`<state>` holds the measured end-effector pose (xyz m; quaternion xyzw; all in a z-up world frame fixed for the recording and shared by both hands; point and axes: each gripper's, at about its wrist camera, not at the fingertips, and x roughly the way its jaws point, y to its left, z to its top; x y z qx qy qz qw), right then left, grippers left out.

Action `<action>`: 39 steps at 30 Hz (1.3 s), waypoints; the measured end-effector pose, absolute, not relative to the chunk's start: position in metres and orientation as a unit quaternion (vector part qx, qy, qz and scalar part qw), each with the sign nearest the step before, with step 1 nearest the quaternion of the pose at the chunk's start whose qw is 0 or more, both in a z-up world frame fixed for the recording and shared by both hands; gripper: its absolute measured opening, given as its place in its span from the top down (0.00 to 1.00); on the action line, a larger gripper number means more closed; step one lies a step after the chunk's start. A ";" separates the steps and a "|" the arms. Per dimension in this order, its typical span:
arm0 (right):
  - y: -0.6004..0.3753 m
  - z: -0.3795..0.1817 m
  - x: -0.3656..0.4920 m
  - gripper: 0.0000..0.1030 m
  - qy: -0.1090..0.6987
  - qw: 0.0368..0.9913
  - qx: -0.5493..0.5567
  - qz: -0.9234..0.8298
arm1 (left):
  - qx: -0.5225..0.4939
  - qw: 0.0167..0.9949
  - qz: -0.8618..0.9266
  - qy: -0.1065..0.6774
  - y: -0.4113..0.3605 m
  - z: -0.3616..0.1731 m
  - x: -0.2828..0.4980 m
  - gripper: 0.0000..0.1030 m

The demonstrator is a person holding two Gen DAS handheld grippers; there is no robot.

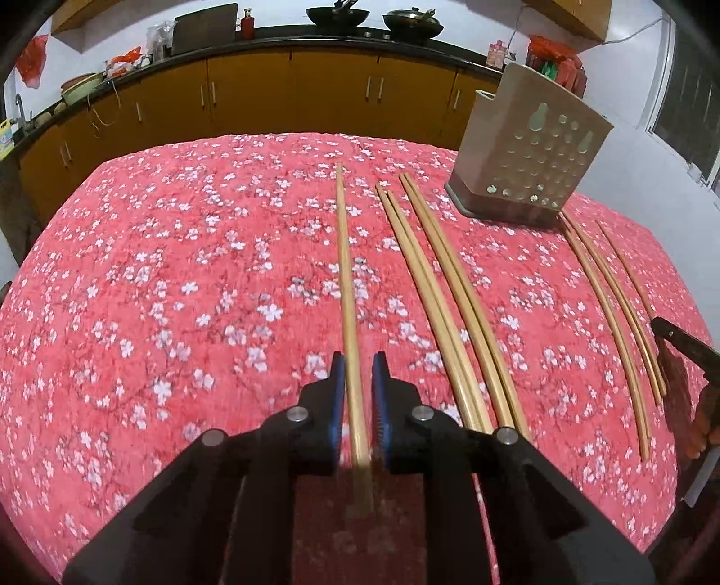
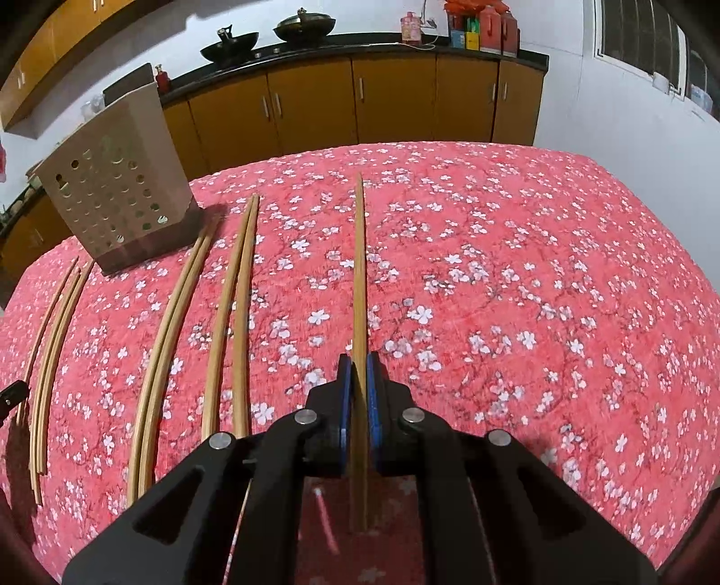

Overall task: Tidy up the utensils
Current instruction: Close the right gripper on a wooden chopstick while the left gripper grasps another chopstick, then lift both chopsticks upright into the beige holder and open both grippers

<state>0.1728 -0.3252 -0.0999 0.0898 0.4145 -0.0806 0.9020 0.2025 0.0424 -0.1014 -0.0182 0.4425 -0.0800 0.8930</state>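
Background only — black countertop runs along the far wall. Below it: orange-brown cabinet doors with metal handles. On it: two dark woks side by side, small red bottle left of them, red plastic bags further left. Window right of the countertop.

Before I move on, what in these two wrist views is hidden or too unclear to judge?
- Left wrist view: near end of the bamboo chopstick between the left gripper pads, hidden by the gripper body.
- Right wrist view: near end of the darker wooden chopstick clamped in the right gripper, likewise hidden.
- Both views: inside of the beige perforated utensil holder, only outer walls show.
- Left view: right gripper cut off by the right edge.
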 end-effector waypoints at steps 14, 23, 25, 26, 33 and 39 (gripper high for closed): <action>-0.324 -0.100 0.169 0.92 0.412 0.904 0.087 -0.080 | -0.003 0.897 -0.058 0.438 0.038 -0.099 0.184 0.86; -0.324 -0.100 0.169 0.92 0.411 0.904 0.090 -0.078 | -0.012 0.895 -0.064 0.440 0.042 -0.098 0.173 0.90; -0.325 -0.099 0.167 0.93 0.410 0.904 0.093 -0.078 | -0.013 0.894 -0.063 0.442 0.045 -0.097 0.172 0.92; -0.326 -0.097 0.165 0.93 0.407 0.905 0.095 -0.078 | -0.015 0.893 -0.065 0.444 0.046 -0.097 0.172 0.92; -0.333 -0.063 0.151 0.93 0.362 0.923 0.100 -0.080 | -0.013 0.900 -0.068 0.431 0.057 -0.073 0.172 0.93; -0.334 -0.034 0.143 0.93 0.327 0.937 0.101 -0.077 | -0.010 0.918 -0.072 0.390 0.059 -0.034 0.171 0.93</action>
